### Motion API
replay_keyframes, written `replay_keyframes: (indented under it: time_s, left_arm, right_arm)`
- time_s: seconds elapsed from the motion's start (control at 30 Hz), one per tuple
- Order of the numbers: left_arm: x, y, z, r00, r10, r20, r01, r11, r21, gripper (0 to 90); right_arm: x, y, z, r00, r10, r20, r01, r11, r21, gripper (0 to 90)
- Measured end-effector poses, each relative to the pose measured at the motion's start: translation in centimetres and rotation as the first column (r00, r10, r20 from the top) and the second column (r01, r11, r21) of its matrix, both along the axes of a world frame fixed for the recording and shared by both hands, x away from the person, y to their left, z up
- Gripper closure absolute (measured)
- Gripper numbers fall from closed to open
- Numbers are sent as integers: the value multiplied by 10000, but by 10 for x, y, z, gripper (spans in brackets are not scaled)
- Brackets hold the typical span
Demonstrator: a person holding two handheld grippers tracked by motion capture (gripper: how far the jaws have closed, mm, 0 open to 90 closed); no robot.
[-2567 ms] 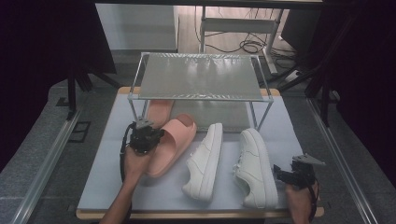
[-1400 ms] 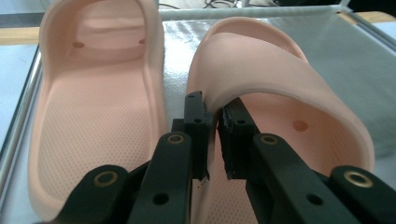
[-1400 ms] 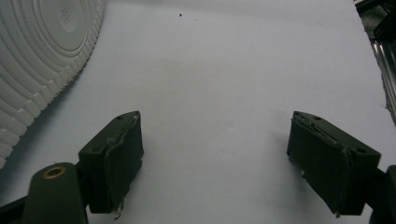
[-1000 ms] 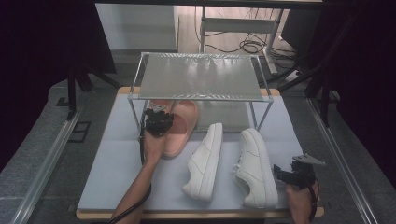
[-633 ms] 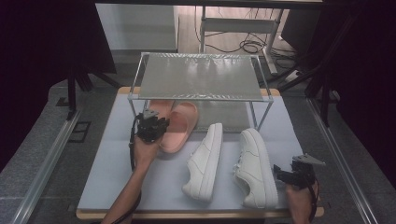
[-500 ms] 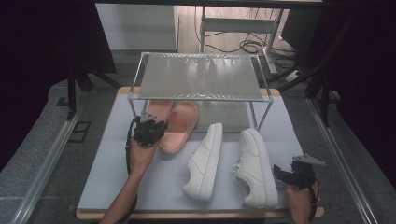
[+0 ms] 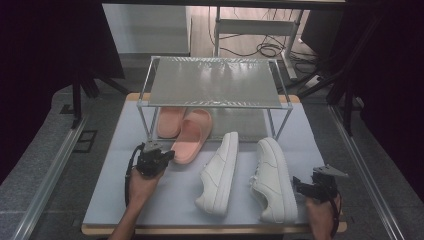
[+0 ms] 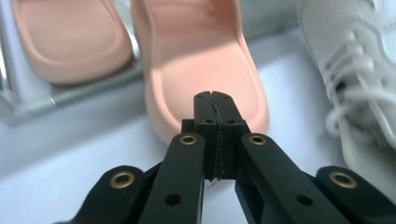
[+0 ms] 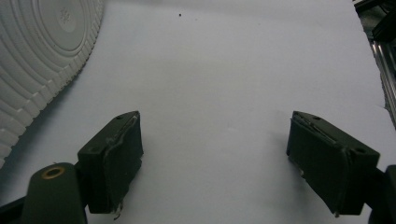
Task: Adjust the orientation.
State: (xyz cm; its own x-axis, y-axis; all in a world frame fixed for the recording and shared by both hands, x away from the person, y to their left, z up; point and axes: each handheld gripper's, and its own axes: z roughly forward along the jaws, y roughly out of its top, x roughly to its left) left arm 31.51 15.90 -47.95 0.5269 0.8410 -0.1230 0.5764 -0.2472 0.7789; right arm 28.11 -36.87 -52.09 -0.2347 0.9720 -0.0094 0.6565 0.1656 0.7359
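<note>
A pink slipper lies with its toe under the wire rack, beside its pair. My left gripper sits just off that slipper's heel. Its jaws have just been closing and are now shut, with nothing between them. Two white sneakers lie mid-table. My right gripper rests at the near right by the right sneaker, whose sole is at its left. It is open over bare table.
The rack's metal bar runs in front of the far slipper. The left sneaker's laces are close on the left gripper's right. A rail runs beside the table's left edge.
The pink slipper has gone from out on the table to partly under the rack. My left gripper has let go of it, drawn back to the near left and shut. The right gripper has kept still.
</note>
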Motion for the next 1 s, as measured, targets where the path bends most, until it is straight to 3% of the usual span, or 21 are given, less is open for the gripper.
replay_keyframes:
  time_s: [0.3,0.53,1.0]
  left_arm:
    - [-17,-6,-15,9986,-419,-325,428,9987,279,896]
    - [-9,-18,-21,9972,-644,-385,669,9955,674,895]
    - [11,-37,-24,9975,-664,-253,676,9964,508,895]
  right_arm:
    - [0,0,0,10000,-11,18,11,10000,1,187]
    - [0,0,0,10000,0,-1,0,10000,0,187]
    - [0,0,0,10000,3,1,-3,10000,5,187]
